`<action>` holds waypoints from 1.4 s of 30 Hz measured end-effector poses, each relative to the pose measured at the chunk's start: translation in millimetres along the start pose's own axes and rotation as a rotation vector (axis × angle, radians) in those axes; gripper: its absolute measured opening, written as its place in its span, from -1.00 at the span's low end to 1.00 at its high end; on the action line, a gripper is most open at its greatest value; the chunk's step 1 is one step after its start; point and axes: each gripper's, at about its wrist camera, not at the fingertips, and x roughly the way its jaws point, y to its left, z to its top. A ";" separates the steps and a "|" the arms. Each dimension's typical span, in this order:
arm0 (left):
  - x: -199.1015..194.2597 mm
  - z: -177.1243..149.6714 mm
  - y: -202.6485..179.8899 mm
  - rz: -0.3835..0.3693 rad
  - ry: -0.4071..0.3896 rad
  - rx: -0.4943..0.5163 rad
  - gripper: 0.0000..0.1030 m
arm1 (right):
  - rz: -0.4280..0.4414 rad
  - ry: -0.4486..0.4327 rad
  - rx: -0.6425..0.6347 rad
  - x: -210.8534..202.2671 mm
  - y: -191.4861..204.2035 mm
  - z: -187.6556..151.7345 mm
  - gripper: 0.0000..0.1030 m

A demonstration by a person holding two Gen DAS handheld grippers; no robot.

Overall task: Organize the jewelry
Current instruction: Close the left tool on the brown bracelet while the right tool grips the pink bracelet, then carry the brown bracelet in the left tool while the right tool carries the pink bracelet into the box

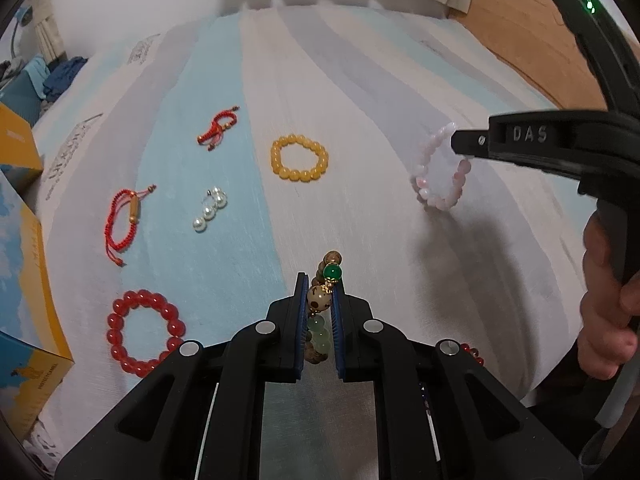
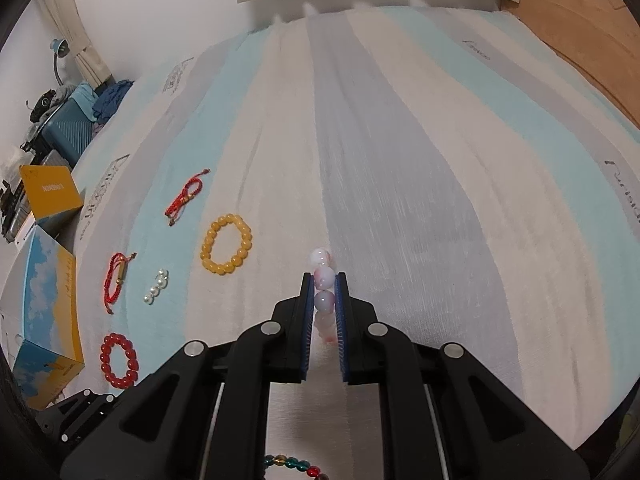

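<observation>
On the striped bedspread (image 2: 400, 160) I already see a yellow bead bracelet (image 1: 299, 160), pearls (image 1: 210, 208), two red cord bracelets and a red bead bracelet (image 1: 145, 333) laid out apart. My left gripper (image 1: 320, 292) is clamped on a brown-and-green bead bracelet (image 1: 326, 280); my right gripper (image 2: 325, 292) pinches the pink bead bracelet (image 2: 323, 276). Both remain to place, I judge.
</observation>
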 end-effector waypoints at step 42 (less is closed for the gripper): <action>-115.1 28.9 168.0 0.122 -0.169 -0.243 -0.81 | 0.131 -0.128 -0.208 -61.0 184.2 30.4 -0.81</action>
